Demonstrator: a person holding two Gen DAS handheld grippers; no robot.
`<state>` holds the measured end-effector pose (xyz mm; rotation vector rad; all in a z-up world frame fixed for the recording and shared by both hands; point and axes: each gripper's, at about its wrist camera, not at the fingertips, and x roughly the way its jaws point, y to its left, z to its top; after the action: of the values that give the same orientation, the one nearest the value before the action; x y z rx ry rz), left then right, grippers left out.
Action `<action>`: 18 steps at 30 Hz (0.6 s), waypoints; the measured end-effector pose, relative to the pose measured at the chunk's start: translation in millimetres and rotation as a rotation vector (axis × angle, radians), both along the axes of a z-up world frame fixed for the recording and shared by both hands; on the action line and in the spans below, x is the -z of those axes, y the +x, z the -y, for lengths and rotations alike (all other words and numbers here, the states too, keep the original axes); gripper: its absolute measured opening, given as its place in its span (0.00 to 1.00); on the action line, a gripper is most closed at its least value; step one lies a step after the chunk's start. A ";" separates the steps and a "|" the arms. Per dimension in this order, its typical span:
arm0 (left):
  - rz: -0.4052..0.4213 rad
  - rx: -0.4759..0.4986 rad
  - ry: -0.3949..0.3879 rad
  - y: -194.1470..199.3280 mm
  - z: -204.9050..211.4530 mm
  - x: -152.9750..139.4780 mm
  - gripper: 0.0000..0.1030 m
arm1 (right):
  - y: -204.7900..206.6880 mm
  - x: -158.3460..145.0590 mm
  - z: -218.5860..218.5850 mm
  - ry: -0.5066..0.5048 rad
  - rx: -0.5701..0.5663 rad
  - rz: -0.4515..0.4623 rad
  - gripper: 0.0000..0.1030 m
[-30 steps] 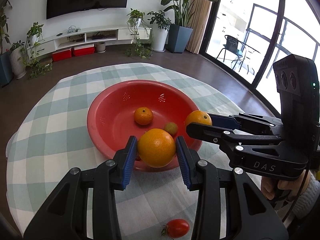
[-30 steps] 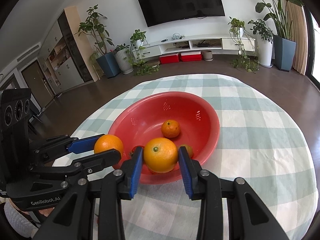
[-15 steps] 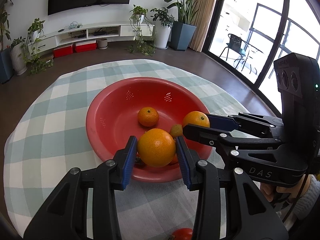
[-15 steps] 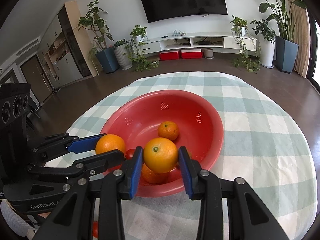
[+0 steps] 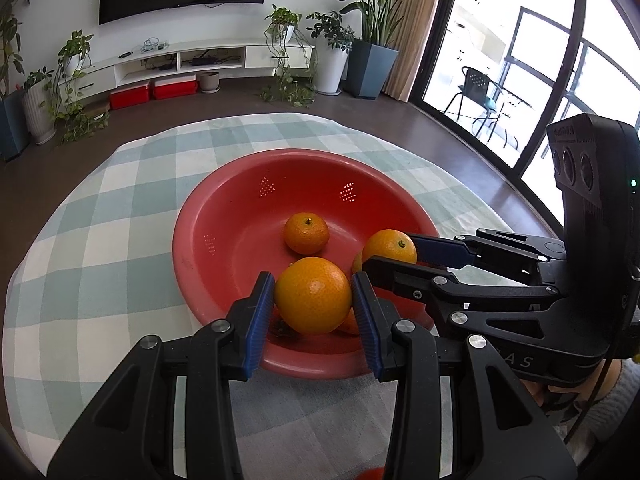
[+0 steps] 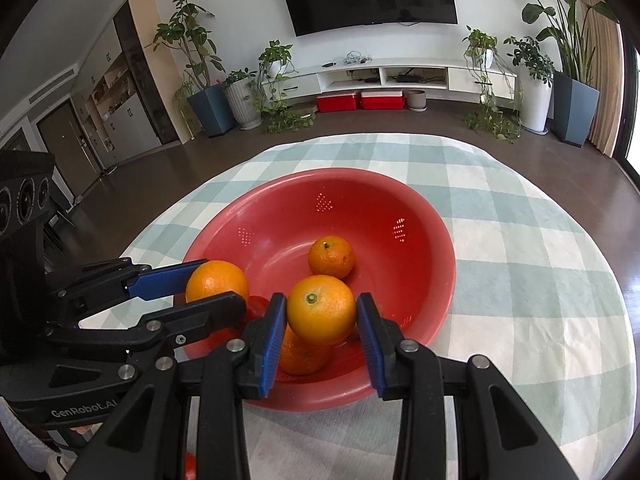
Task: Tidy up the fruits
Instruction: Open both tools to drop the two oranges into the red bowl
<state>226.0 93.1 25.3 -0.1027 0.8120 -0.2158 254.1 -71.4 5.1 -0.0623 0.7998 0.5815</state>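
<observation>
A red bowl (image 5: 224, 240) (image 6: 424, 240) stands on the checked tablecloth. My left gripper (image 5: 314, 300) is shut on an orange (image 5: 313, 300) and holds it over the bowl's near side. My right gripper (image 6: 322, 316) is shut on another orange (image 6: 321, 309), also over the near part of the bowl; it shows in the left wrist view (image 5: 390, 246). A small orange (image 5: 306, 233) (image 6: 331, 256) lies in the bowl. Another orange (image 6: 302, 354) lies in the bowl under my right gripper. A red tomato (image 6: 256, 306) shows partly behind the left gripper's fingers.
The round table carries a green and white checked cloth (image 5: 100, 220). A tomato (image 5: 370, 473) lies on the cloth at the near edge. The table's rim drops to a dark floor all round. Plants, a TV shelf and a glass door stand far behind.
Both grippers have moved forward with their oranges, from the bowl's near rim to over its near inside. The bowl looks closer and larger.
</observation>
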 end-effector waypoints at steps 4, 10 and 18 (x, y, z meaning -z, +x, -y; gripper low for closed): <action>-0.007 -0.007 0.001 3.9 -0.6 3.2 0.36 | 2.0 2.3 -1.2 -0.008 -0.001 -0.002 0.38; -0.017 -0.010 0.010 8.6 -0.8 9.6 0.36 | 3.7 4.5 -2.3 -0.023 0.006 0.001 0.38; -0.012 -0.021 0.039 11.2 -0.6 14.2 0.36 | 4.1 4.3 -2.8 -0.028 0.015 0.010 0.39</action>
<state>237.2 93.7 11.0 -0.0761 0.8267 -0.1798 258.3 -68.6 0.8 -0.0844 0.7983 0.5552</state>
